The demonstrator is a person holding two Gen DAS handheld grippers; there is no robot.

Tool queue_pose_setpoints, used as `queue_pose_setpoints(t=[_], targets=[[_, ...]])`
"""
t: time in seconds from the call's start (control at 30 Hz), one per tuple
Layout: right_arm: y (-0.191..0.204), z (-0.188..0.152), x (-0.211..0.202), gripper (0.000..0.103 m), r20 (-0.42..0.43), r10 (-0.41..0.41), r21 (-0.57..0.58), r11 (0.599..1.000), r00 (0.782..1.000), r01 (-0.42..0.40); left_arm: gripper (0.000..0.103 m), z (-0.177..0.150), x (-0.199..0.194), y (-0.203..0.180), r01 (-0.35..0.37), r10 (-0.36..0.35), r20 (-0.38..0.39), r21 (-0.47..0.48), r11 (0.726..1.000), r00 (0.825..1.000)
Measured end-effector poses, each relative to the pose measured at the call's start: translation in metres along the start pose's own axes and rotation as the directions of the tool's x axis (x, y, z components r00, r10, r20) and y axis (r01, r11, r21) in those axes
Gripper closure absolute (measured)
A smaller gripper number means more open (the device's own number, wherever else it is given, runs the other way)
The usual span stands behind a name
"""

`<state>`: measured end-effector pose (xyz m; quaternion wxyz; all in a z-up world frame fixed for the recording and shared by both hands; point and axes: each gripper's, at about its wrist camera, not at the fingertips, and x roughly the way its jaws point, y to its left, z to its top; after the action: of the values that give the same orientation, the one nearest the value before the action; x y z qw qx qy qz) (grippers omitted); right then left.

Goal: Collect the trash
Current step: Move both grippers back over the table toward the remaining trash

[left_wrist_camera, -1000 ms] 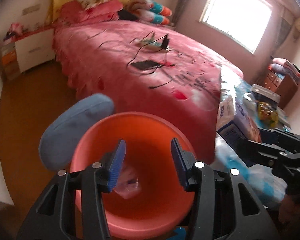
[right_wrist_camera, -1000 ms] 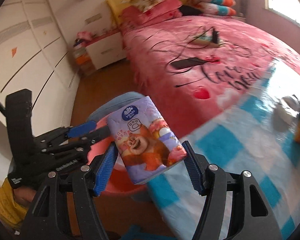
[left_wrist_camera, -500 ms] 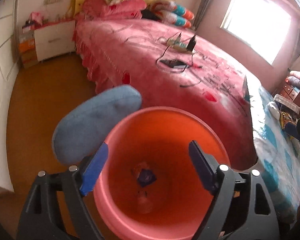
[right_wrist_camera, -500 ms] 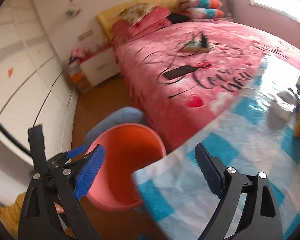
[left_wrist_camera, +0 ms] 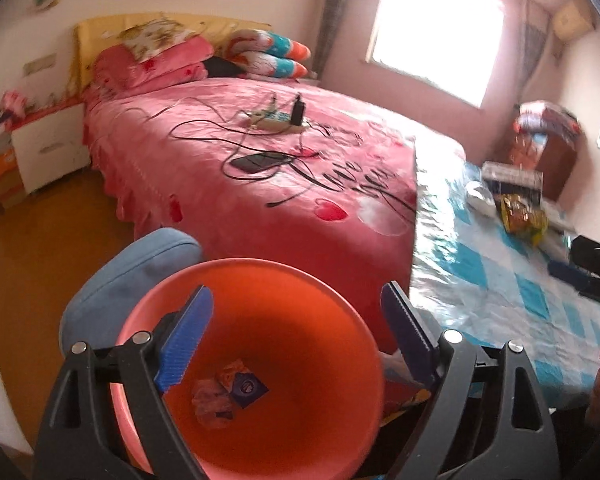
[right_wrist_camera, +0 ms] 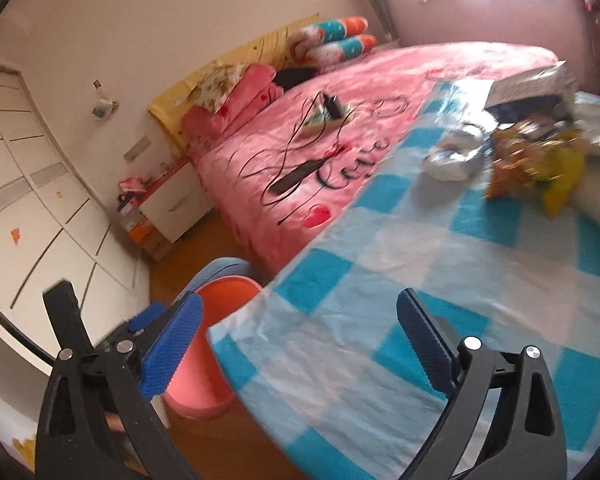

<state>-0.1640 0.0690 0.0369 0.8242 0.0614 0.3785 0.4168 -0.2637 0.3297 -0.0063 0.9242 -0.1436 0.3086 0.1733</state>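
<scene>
An orange-pink bin [left_wrist_camera: 300, 300] stands on the floor beside the table, also seen in the right wrist view [right_wrist_camera: 224, 292]. Wrappers and a tissue pack [left_wrist_camera: 228, 390] lie at its bottom. My left gripper [left_wrist_camera: 296, 340] is open and empty, hovering over the bin mouth. My right gripper [right_wrist_camera: 300, 348] is open and empty above the blue-checked tablecloth [right_wrist_camera: 480, 280]. On the table's far side lie a yellow snack bag [right_wrist_camera: 536, 164], a crumpled silver wrapper [right_wrist_camera: 452, 156] and a box [right_wrist_camera: 528, 88].
A pink bed [left_wrist_camera: 260, 160] with cables, a phone and a power strip fills the middle. A blue chair cushion [left_wrist_camera: 120, 280] sits behind the bin. A white nightstand [left_wrist_camera: 48, 148] stands at the left wall, a window [left_wrist_camera: 440, 28] at the back.
My right gripper opened and let go of the tissue pack, which now lies in the bin. It then swung right over the table. My left gripper opened wider above the bin.
</scene>
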Motion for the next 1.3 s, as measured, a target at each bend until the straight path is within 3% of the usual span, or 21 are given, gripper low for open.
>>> queue_pose_setpoints(t=[0.43,0.63,0.97,1.07,1.3], targets=[[-0.050,-0.009,-0.040,0.007,0.021,-0.134,0.073,0.989,0.991,0.133,0.017,0.014,-0.005,-0.063,-0.023,0.031,-0.072,0.117,0.993,0.997],[-0.076,-0.010,-0.064,0.007,0.062,-0.214,0.116,0.972,0.975,0.206,0.017,0.025,-0.004,-0.094,0.033,-0.021,-0.090,0.136,0.990,0.996],[-0.120,-0.017,-0.091,0.007,0.070,-0.242,0.212,0.952,0.968,0.223,0.017,0.042,0.005,-0.158,0.149,-0.126,-0.135,0.176,0.973,0.983],[-0.129,-0.019,-0.098,0.007,0.079,-0.259,0.219,0.946,0.963,0.237,0.017,0.053,0.012,-0.175,0.206,-0.180,-0.170,0.145,0.968,0.969],[-0.142,-0.015,-0.118,0.007,0.106,-0.296,0.219,0.938,0.949,0.268,0.017,0.090,0.043,-0.215,0.350,-0.351,-0.273,-0.055,0.935,0.896]])
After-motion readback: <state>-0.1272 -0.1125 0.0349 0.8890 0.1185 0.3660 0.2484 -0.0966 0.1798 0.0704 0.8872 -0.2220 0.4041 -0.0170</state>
